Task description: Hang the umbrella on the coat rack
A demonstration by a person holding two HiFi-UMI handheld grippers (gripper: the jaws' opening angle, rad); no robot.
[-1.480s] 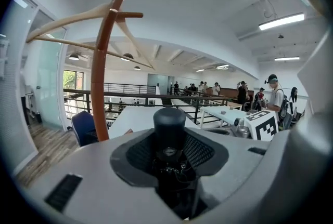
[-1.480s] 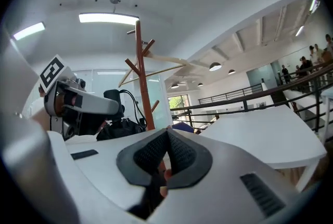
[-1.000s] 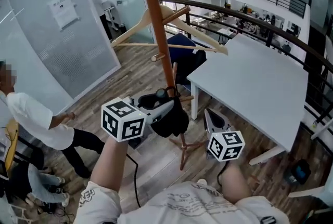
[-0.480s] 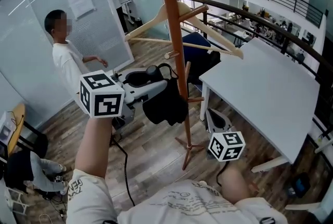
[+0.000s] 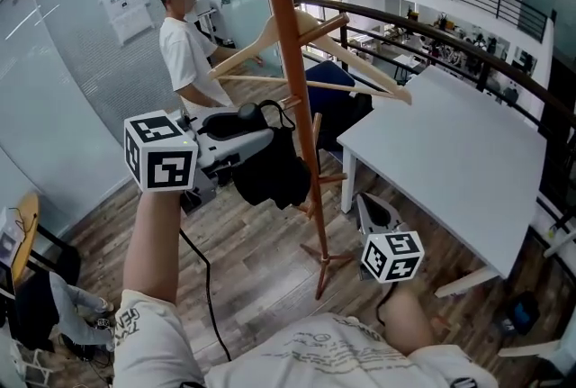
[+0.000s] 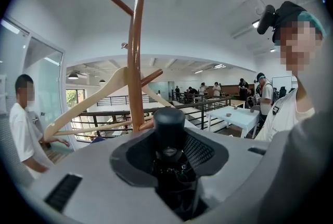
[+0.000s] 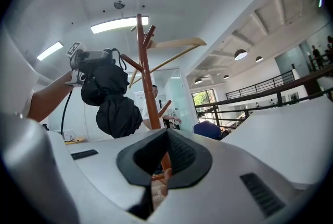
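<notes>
White printed tee (image 5: 306,359); grey left gripper (image 5: 256,136) w/ b&w marker cube (image 5: 160,163), black cable (image 5: 209,287).

There was one umbrella (image 5: 270,179), a black folded bundle, and one coat rack (image 5: 288,62). Two tools were in view: the left tool (image 5: 263,139) and the right tool (image 5: 371,213) (each carried one cube with square markers, so two cubes in all). On the rack I counted one wooden hanger (image 6: 83,107), though the overlapping arms near the pole could have belonged to a second. One white desk (image 5: 450,143) stood beside the rack. One person (image 5: 187,49) in a white shirt stood by the glass wall, where one paper sheet (image 5: 126,1) was posted.
</notes>
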